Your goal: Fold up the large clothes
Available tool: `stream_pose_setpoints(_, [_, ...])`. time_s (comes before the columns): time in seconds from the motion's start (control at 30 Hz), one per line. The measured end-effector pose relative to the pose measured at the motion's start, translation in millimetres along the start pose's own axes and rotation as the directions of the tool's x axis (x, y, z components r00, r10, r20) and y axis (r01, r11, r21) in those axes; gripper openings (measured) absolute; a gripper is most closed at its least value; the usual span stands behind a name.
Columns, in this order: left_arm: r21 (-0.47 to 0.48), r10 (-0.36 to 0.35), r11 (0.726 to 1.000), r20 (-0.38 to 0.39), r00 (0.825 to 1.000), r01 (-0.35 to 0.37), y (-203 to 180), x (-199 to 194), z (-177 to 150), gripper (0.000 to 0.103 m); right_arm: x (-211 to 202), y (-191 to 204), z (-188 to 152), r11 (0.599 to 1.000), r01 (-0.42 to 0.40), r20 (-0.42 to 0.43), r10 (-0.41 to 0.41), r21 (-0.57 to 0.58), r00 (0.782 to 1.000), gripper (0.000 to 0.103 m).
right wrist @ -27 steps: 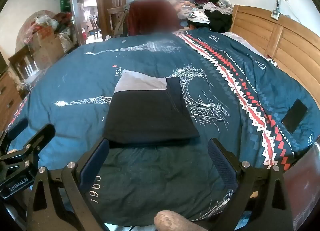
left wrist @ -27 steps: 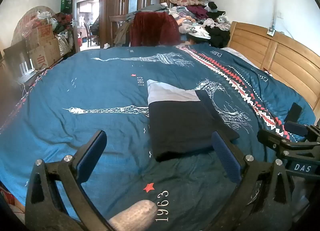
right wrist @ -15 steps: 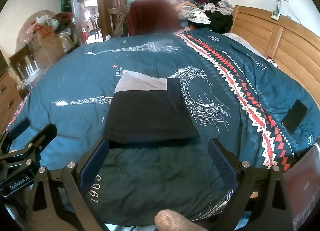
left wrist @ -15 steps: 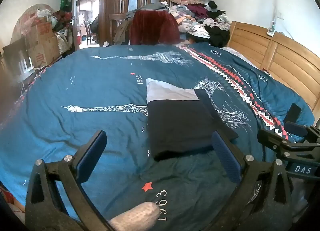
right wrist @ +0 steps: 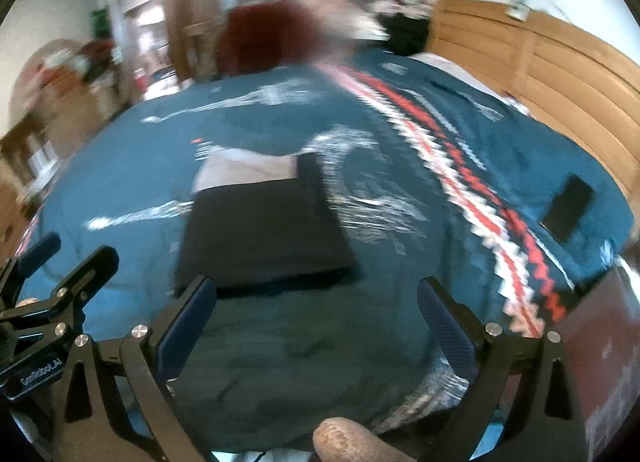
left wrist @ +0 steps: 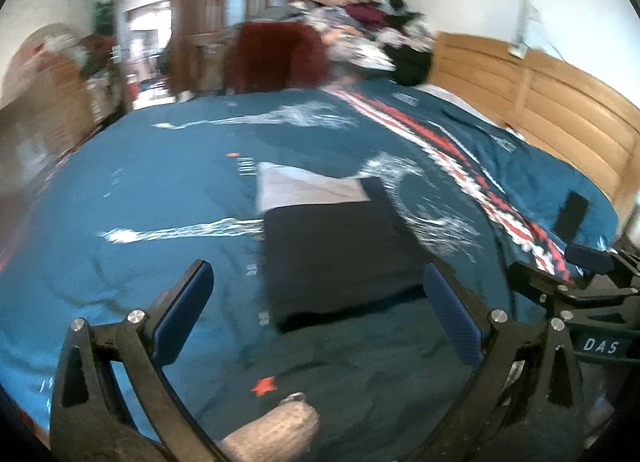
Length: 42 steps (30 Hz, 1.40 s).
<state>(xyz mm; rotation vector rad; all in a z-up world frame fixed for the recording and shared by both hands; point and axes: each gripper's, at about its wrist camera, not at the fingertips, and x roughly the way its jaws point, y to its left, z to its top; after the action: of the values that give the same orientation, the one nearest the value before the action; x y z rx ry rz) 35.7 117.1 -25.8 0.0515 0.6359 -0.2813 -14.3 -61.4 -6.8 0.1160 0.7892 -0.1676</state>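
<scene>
A: Jaws wide apart on both, gripping nothing. Left gripper (left wrist: 318, 320) hovering over the near part of the teal printed bedspread (left wrist: 160, 197), blue-padded fingers (left wrist: 182, 318) either side of the view.

B: Right gripper (right wrist: 316, 324) likewise over the bedspread (right wrist: 500, 165), just beside the left one.

A: Where is the garment?

B: Folded into a dark navy rectangle with a pale grey band at its far end (left wrist: 340, 250), flat on the middle of the bed, ahead of both grippers and touched by neither. Seen again from the right wrist (right wrist: 264, 238), blurred.

A: Elsewhere?

B: Flat black rectangular object (right wrist: 566, 207) near the wooden headboard (left wrist: 560, 101), well apart from the garment. Heap of mixed clothes (left wrist: 368, 33) past the bed's far side.
</scene>
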Motion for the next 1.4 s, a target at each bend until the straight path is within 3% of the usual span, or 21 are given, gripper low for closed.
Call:
stream_pose_setpoints(0.1, [0.089,-0.064,0.994,-0.024,0.998,0.066,-51.2,15.9,2.6,0.103,3.2,-50.7,-14.7,0.992,0.092,-0.015,-0.091,0.091,0.996,0.101])
stream_pose_setpoints(0.2, [0.166,-0.123,0.977,-0.082,0.989,0.135,-106.8,32.7,2.3,0.103,2.0,-109.0,-36.1,0.963,0.213,-0.053,-0.207,0.164,0.977,0.101])
stream_pose_setpoints(0.3, [0.226,-0.166,0.955,-0.13,0.978,0.193,-150.1,43.0,-3.6,0.103,-5.2,-179.4,-65.7,0.905,0.342,-0.113,-0.323,0.253,0.94,0.101])
stream_pose_setpoints(0.43, [0.312,-0.211,0.913,-0.189,0.959,0.262,-205.5,54.4,-19.0,0.103,-21.3,-261.5,-109.7,0.823,0.449,-0.178,-0.412,0.348,0.894,0.102])
stream_pose_setpoints(0.67, [0.372,-0.246,0.867,-0.259,0.934,0.331,-276.4,67.4,-42.3,0.103,-47.3,-358.8,-163.2,0.702,0.575,-0.268,-0.509,0.42,0.818,0.102])
stream_pose_setpoints(0.73, [0.376,-0.259,0.856,-0.284,0.923,0.356,-297.0,74.5,-47.0,0.102,-52.8,-373.8,-173.6,0.678,0.604,-0.29,-0.531,0.419,0.796,0.102])
stream_pose_setpoints(0.83, [0.391,-0.336,0.802,-0.331,0.882,0.452,-334.9,73.6,-55.0,0.103,-61.7,-395.8,-195.2,0.644,0.632,-0.316,-0.548,0.431,0.774,0.103])
stream_pose_setpoints(0.87, [0.409,-0.368,0.768,-0.348,0.862,0.493,-353.8,68.3,-59.4,0.103,-61.6,-402.1,-202.0,0.636,0.637,-0.326,-0.548,0.437,0.771,0.103])
stream_pose_setpoints(0.9, [0.421,-0.388,0.743,-0.362,0.847,0.52,-369.2,65.6,-63.5,0.103,-61.5,-410.7,-209.8,0.628,0.638,-0.34,-0.541,0.445,0.769,0.103])
stream_pose_setpoints(0.97, [0.433,-0.412,0.706,-0.393,0.822,0.56,-395.6,63.0,-71.5,0.103,-63.1,-421.3,-214.1,0.63,0.599,-0.332,-0.5,0.494,0.8,0.103])
stream_pose_setpoints(1.0, [0.441,-0.416,0.692,-0.403,0.815,0.571,-407.1,62.1,-76.3,0.103,-63.6,-426.1,-214.5,0.625,0.605,-0.336,-0.504,0.493,0.795,0.103])
stream_pose_setpoints(1.1, [0.475,-0.411,0.64,-0.451,0.792,0.603,-450.6,61.0,-96.9,0.103,-66.7,-437.9,-215.8,0.605,0.643,-0.359,-0.534,0.47,0.765,0.103])
stream_pose_setpoints(1.2, [0.479,-0.397,0.611,-0.504,0.767,0.631,-485.0,62.7,-116.3,0.103,-76.5,-460.2,-222.4,0.557,0.669,-0.395,-0.542,0.492,0.742,0.103])
stream_pose_setpoints(1.23, [0.482,-0.395,0.603,-0.512,0.763,0.636,-493.5,61.8,-122.2,0.103,-78.7,-467.4,-224.1,0.542,0.675,-0.403,-0.545,0.5,0.735,0.103])
stream_pose_setpoints(1.3, [0.527,-0.396,0.576,-0.49,0.777,0.625,-513.1,50.5,-134.6,0.103,-86.9,-478.5,-232.0,0.51,0.684,-0.415,-0.55,0.521,0.725,0.103])
stream_pose_setpoints(1.33, [0.536,-0.402,0.564,-0.486,0.776,0.628,-521.7,46.6,-139.8,0.103,-91.2,-483.9,-236.6,0.493,0.686,-0.417,-0.552,0.535,0.722,0.103])
stream_pose_setpoints(1.37, [0.533,-0.399,0.574,-0.481,0.781,0.621,-532.7,43.6,-142.5,0.103,-97.8,-488.2,-243.1,0.454,0.704,-0.422,-0.577,0.547,0.7,0.103])
stream_pose_setpoints(1.4, [0.529,-0.398,0.583,-0.476,0.784,0.617,-537.4,43.2,-143.8,0.103,-101.2,-490.7,-246.1,0.436,0.708,-0.422,-0.585,0.556,0.692,0.103])
